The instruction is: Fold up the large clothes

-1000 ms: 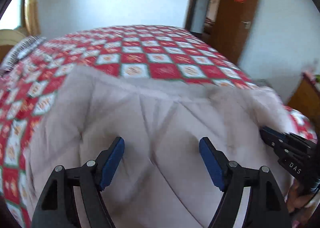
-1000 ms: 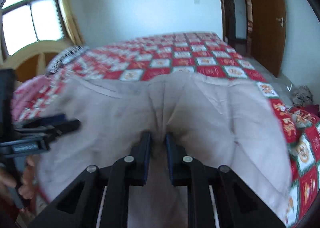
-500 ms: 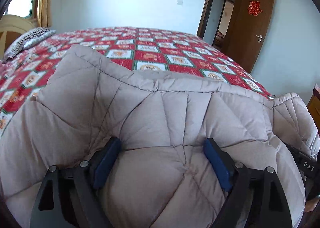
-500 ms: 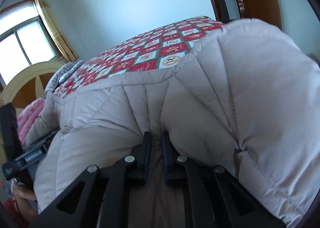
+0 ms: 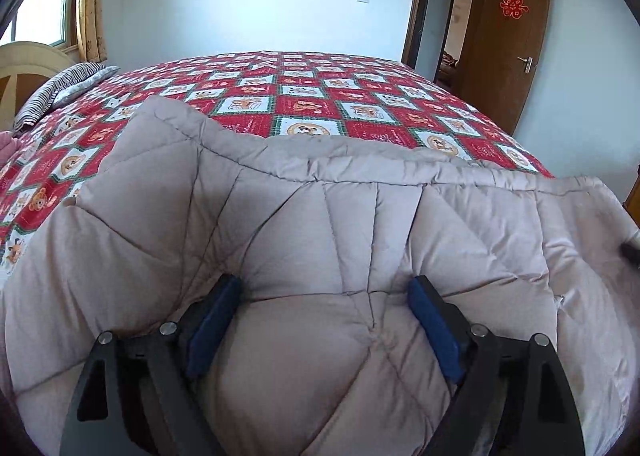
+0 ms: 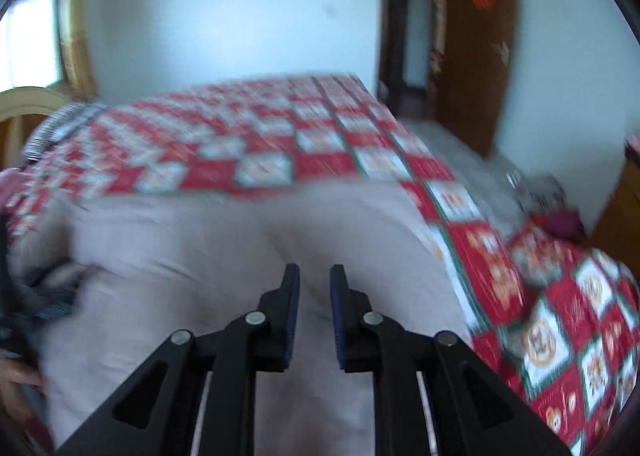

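A large beige quilted coat (image 5: pixel 304 224) lies on the near part of a bed with a red and white checked cover (image 5: pixel 304 96). My left gripper (image 5: pixel 322 288) is open, its blue pads (image 5: pixel 430 320) wide apart, with a puffy fold of the coat bulging between them. In the blurred right wrist view the coat (image 6: pixel 224 240) lies flat under my right gripper (image 6: pixel 314 276), whose jaws stand a narrow gap apart with no cloth between them. The left gripper (image 6: pixel 44 296) shows dimly at that view's left edge.
A striped pillow (image 5: pixel 60 88) and a cream headboard (image 5: pixel 24 56) are at the far left. A brown door (image 5: pixel 508 40) stands open at the far right. Wooden furniture (image 6: pixel 616 216) and a dark red item (image 6: pixel 564 222) sit right of the bed.
My right gripper has let go of the coat and its jaws have parted slightly; the fold it held up has dropped flat. The left gripper stays open around the coat.
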